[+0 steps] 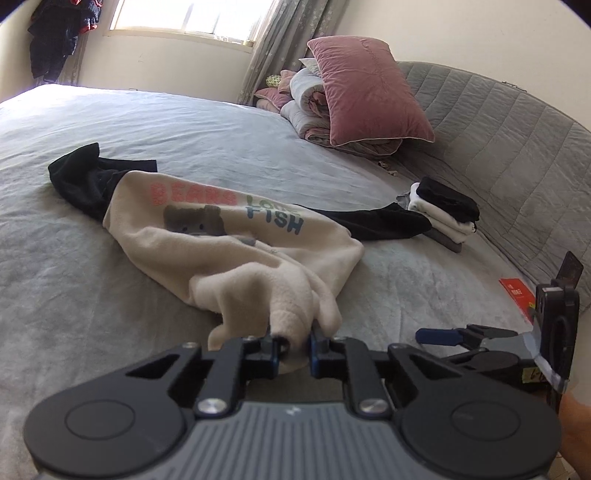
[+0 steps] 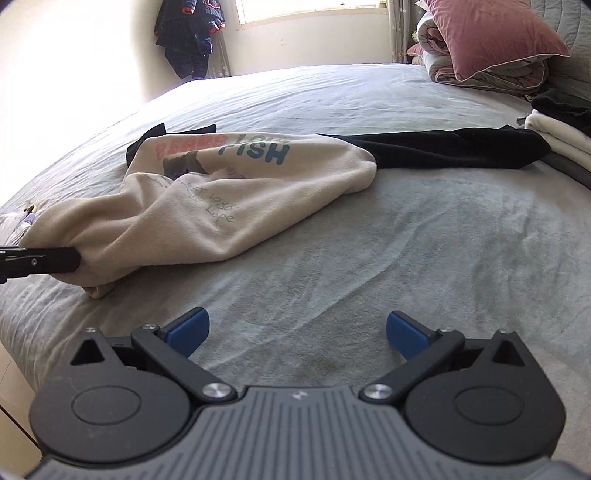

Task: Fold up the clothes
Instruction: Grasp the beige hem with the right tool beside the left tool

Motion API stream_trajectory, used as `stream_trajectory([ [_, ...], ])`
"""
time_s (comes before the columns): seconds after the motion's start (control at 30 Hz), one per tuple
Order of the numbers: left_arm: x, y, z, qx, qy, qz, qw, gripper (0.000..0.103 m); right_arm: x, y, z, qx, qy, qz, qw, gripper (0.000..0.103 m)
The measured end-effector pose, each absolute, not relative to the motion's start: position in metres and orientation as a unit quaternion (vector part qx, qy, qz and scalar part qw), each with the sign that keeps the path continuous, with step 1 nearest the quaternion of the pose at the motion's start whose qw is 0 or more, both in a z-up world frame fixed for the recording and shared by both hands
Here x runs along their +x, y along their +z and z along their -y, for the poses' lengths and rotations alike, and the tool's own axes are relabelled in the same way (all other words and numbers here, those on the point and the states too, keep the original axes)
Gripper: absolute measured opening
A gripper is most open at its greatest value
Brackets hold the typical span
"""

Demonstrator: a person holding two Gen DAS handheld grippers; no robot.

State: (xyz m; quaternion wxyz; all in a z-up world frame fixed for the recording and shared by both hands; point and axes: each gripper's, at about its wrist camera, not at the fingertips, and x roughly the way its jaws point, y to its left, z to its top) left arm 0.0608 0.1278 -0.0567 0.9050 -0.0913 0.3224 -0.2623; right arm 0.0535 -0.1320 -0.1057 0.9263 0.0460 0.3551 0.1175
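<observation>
The left gripper (image 1: pixel 293 345) is clenched on a bunched edge of the cream shirt (image 1: pixel 236 243). The shirt lies crumpled on the grey bed (image 1: pixel 92 295), extending toward 11 o'clock in the left view, over a black garment (image 1: pixel 85 181). The right gripper (image 2: pixel 297 332) is released, jaws wide, hovering above bare bed. Folded stack (image 1: pixel 447 210) at 2 o'clock.

Wide bed under a pale grey-blue wrinkled bedspread (image 1: pixel 229 122). Grey quilted padded headboard (image 1: pixel 491 122) along its right side. Cream plaster walls (image 1: pixel 166 70). Bright sunlit window (image 1: pixel 192 18), overexposed; grey patterned curtain (image 1: pixel 280 40) beside it. Dusty-pink velvet pillow (image 1: pixel 369 92) leans on a folded quilt stack (image 1: pixel 310 110). Dark garments (image 1: pixel 55 37), possibly jackets, hang in the corner.
</observation>
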Motion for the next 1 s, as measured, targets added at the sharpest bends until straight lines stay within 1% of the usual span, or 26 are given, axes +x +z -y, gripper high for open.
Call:
stream_trajectory([
  [0.27, 0.135, -0.021, -0.109, -0.137, -0.283, -0.291, 0.904, 0.014, 0.066, -0.103, 0.120, 0.041, 0.132, -0.354, 0.925, 0.103],
  [0.43, 0.203, -0.020, -0.110, -0.176, -0.236, -0.299, 0.908, 0.014, 0.080, -0.095, 0.124, 0.044, 0.131, -0.345, 0.928, 0.103],
  [0.47, 0.217, -0.022, -0.111, -0.186, -0.221, -0.304, 0.908, 0.014, 0.083, -0.093, 0.124, 0.046, 0.134, -0.343, 0.929, 0.102],
  [0.5, 0.228, -0.025, -0.114, -0.196, -0.209, -0.307, 0.908, 0.015, 0.088, -0.091, 0.125, 0.049, 0.137, -0.339, 0.929, 0.095],
  [0.53, 0.239, -0.028, -0.116, -0.206, -0.196, -0.310, 0.907, 0.015, 0.092, -0.089, 0.125, 0.051, 0.138, -0.337, 0.930, 0.093],
  [0.63, 0.268, -0.040, -0.123, -0.227, -0.162, -0.327, 0.903, 0.015, 0.106, -0.084, 0.122, 0.060, 0.144, -0.331, 0.931, 0.091],
  [0.73, 0.289, -0.053, -0.131, -0.250, -0.140, -0.351, 0.891, 0.015, 0.120, -0.080, 0.114, 0.062, 0.161, -0.323, 0.930, 0.086],
  [0.83, 0.310, -0.067, -0.141, -0.279, -0.128, -0.379, 0.873, 0.015, 0.133, -0.077, 0.100, 0.060, 0.192, -0.313, 0.928, 0.079],
  [0.9, 0.318, -0.074, -0.145, -0.294, -0.127, -0.394, 0.862, 0.015, 0.143, -0.077, 0.089, 0.064, 0.213, -0.312, 0.924, 0.073],
  [1.0, 0.327, -0.081, -0.149, -0.303, -0.128, -0.413, 0.850, 0.015, 0.155, -0.079, 0.070, 0.070, 0.244, -0.311, 0.916, 0.068],
])
